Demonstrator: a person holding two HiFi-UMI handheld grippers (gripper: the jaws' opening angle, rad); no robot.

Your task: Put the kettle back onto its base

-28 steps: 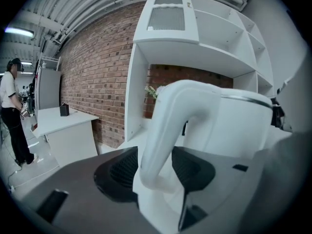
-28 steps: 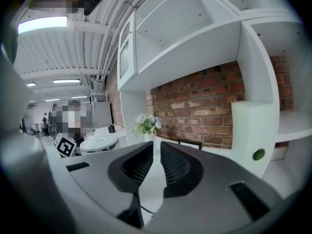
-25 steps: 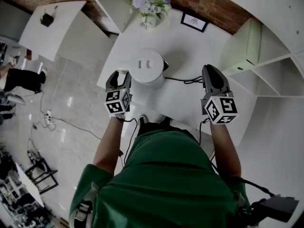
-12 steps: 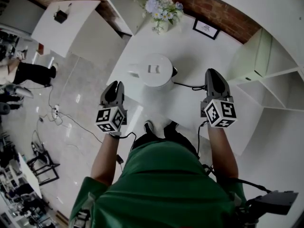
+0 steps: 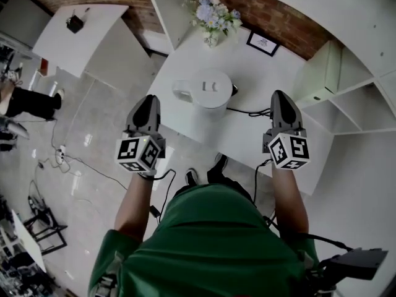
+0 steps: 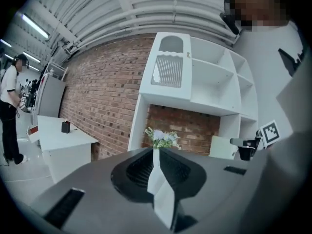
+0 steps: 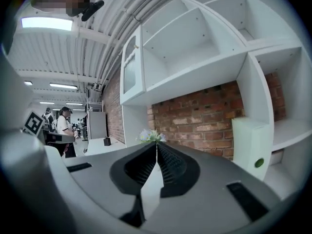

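Beyond and between both sets of fingers, the kettle (image 5: 208,93) stands on the worktop (image 5: 247,60). The fingers of the left gripper (image 5: 148,100) and right gripper (image 5: 282,95) are pressed together, empty.

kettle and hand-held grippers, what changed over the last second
The left hand-held gripper drew back from the left side of the kettle toward the person. Its jaws, apart before, are now shut on nothing. The kettle stayed upright in its place on the table. The right hand-held gripper stayed shut and clear of the kettle.
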